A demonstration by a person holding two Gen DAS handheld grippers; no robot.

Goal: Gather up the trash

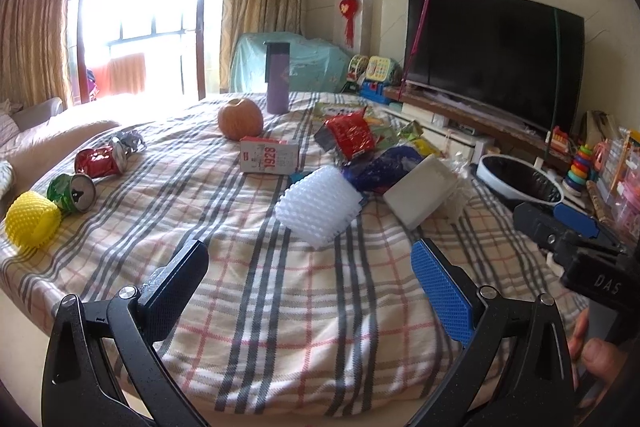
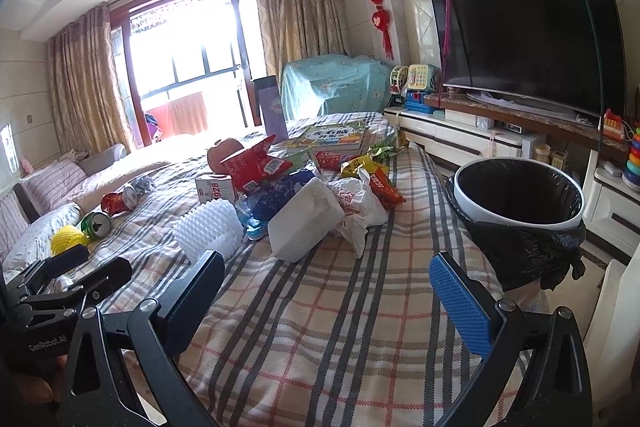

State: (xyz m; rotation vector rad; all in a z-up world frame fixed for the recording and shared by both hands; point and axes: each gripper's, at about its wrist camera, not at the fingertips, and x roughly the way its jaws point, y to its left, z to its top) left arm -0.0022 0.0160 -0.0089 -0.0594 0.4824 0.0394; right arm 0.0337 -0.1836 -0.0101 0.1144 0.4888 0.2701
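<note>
A plaid cloth [image 1: 304,291] covers the bench, and nearly all the trash lies on its far half. Off the right edge stands the bin [image 2: 520,223], lined with a black bag, its mouth showing nothing but liner. A dark TV [image 1: 492,59] hangs on the right wall beyond it.

In the middle of the cloth sits a heap: a grey-white foam block [image 2: 304,223] nearest, a crumpled white plastic bag [image 2: 360,207] touching its right side, a white foam net [image 1: 316,205] just left of the block, blue wrapping [image 1: 384,167] behind them, a red snack bag [image 1: 350,135] further back, and a small 1928 carton [image 1: 268,155] to the left of that. An apple [image 1: 240,119] and a purple flask [image 1: 277,79] stand at the far side.

Well apart on the left lie a crushed red can [image 1: 100,161], a green can [image 1: 72,191] and a yellow foam net [image 1: 32,225], in a line running toward the near left edge.

The left gripper [image 1: 308,287] hovers over bare cloth near the white net, fingers spread wide and holding nothing. The right gripper [image 2: 328,299] hangs over the near cloth between heap and bin, fingers likewise wide and holding nothing.
</note>
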